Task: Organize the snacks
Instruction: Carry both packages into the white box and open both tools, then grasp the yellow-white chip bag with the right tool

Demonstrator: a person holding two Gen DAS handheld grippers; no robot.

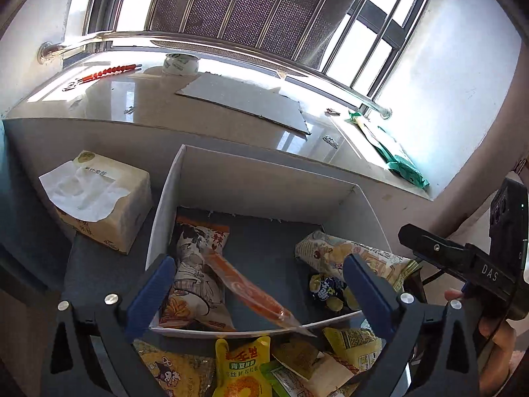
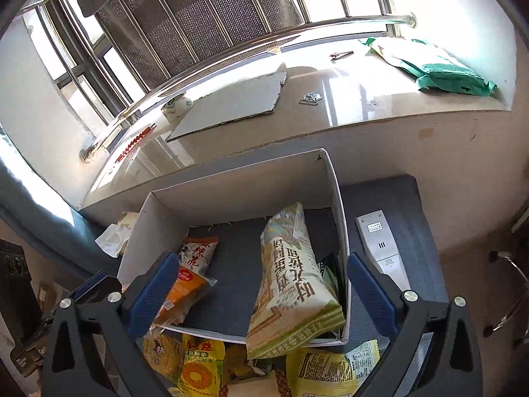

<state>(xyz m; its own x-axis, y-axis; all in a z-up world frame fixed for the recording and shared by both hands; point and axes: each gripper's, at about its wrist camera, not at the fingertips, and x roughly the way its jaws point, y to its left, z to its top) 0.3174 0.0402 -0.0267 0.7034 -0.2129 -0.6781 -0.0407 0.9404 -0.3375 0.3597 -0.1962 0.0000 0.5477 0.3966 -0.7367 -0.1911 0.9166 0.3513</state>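
Left wrist view: left gripper (image 1: 261, 284) hovers over the near rim of the white box (image 1: 264, 178), tongs spread wide, nothing between them.
Right wrist view: right gripper (image 2: 261, 284) likewise over the box's near rim, tongs apart and empty.
Inside box: orange sausage stick (image 1: 254, 289) lies diagonally, its tip overhanging the near rim; cartoon snack bag (image 1: 191, 278) against the left wall; pale green snack pack (image 2: 291, 284) along the right wall, its end also over the near rim.
Outside box: loose pile just in front of the near rim, including yellow pea-snack pouch (image 1: 243, 367).
Step (judged): pick the next packet from the pile.
Technique: descend onto the pouch's crimped top edge, close on one packet only, lift clear of the rim, release into the bare centre floor.
Risk: catching the overhanging stick tip.
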